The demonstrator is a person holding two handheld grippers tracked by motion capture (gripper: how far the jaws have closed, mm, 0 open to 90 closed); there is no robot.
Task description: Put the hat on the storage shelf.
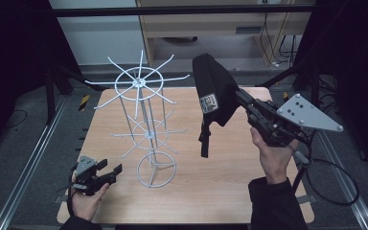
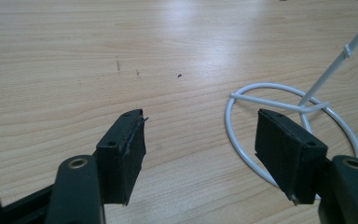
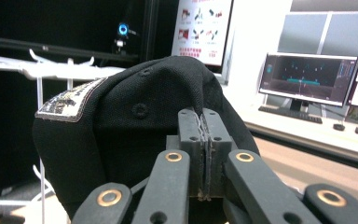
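Between my right gripper's (image 1: 242, 99) pressed-together jaws: one black cap (image 1: 214, 91), pinched by a fold of its fabric, held aloft with a strap dangling below. Patch on the cap faces me in the high view.

Ahead and to the left of that gripper: one white wire rack (image 1: 143, 120), upright on the wooden table (image 1: 220, 191), two tiers of spoke-like arms, ring base. Nearest top-tier arm tip lies just short of the cap, not touching.

At my left gripper (image 1: 109, 173): jaws spread wide, empty, resting low beside the rack's ring base (image 2: 279, 135), which sits just in front of its right jaw.

Handling note, my judgement: the cap looks meant for an upper arm. I would carry it level to the arm tip, slide the crown's opening over it, and let go only once it hangs. Left gripper could pin the base ring, since the light rack may tip.
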